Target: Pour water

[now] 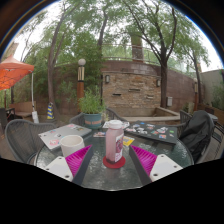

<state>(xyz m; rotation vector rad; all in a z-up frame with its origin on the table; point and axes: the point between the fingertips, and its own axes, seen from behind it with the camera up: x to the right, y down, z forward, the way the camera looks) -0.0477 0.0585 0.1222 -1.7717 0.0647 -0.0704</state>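
Far off to my left an orange patio umbrella [12, 72] stands over the garden's edge, with a stone wall [130, 88] and trees behind the seating. Nearer, a round glass table [100, 165] spreads under me, with a metal mesh chair [22, 138] at its left side. On the glass, ahead of my left finger, sits a white cup [72, 144], with papers [62, 131] lying beyond it. My gripper [112, 160] stands open: the left pink pad [78, 159] and the right pink pad [145, 160] are well apart. Between them, on the table, a tall white container with a red base [115, 141] stands upright, with a gap at either side, so I am not pressing on it. Behind it is a potted plant [92, 108]. To the right, a dark chair [196, 133] stands at the table's far side.
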